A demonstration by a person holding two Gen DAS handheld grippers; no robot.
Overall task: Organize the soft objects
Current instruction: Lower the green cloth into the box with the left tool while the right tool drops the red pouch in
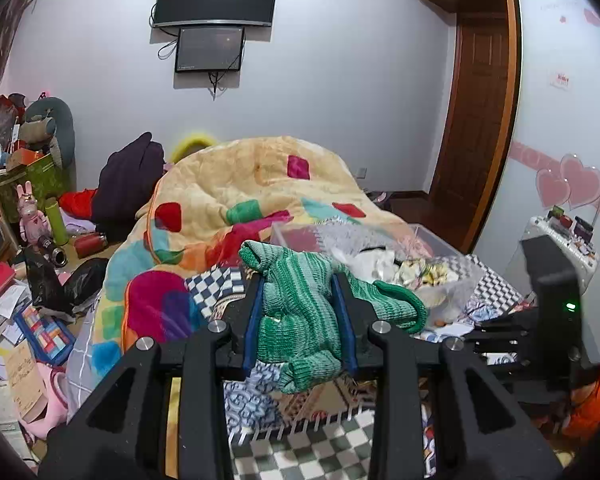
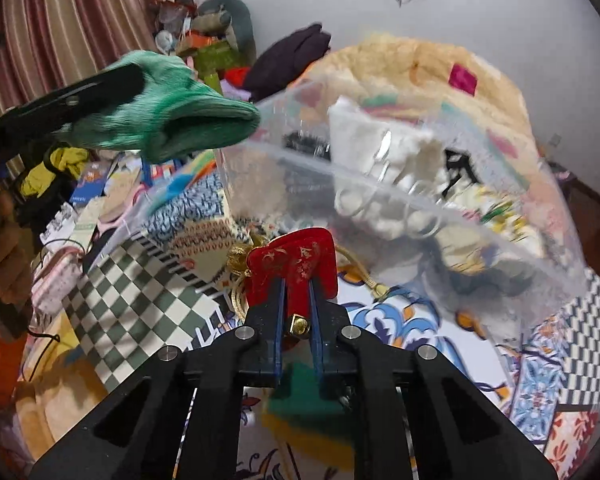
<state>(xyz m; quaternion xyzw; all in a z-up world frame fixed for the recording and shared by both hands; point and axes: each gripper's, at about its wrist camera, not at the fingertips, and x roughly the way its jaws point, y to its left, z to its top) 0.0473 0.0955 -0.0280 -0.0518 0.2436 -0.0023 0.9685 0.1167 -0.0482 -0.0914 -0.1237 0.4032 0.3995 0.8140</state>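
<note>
Both things look picked up and ready to drop in the clear box (image 1: pixel 440 276) on the bed. The left hand-held gripper (image 1: pixel 300 312) squeezes a green sock (image 1: pixel 300 320); the box sits at its 1 o'clock. The right hand-held gripper (image 2: pixel 298 300) pinches a red pouch (image 2: pixel 296 264), box at 12 o'clock.

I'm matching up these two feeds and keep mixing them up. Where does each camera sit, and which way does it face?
Left wrist: on the left gripper, facing along the bed toward the TV wall; its fingers clamp a green knit garment.
Right wrist: on the right gripper, angled down at the bedspread; fingers pinch a red pouch.
Shared: clear plastic bin, patchwork blanket, the garment.
</note>
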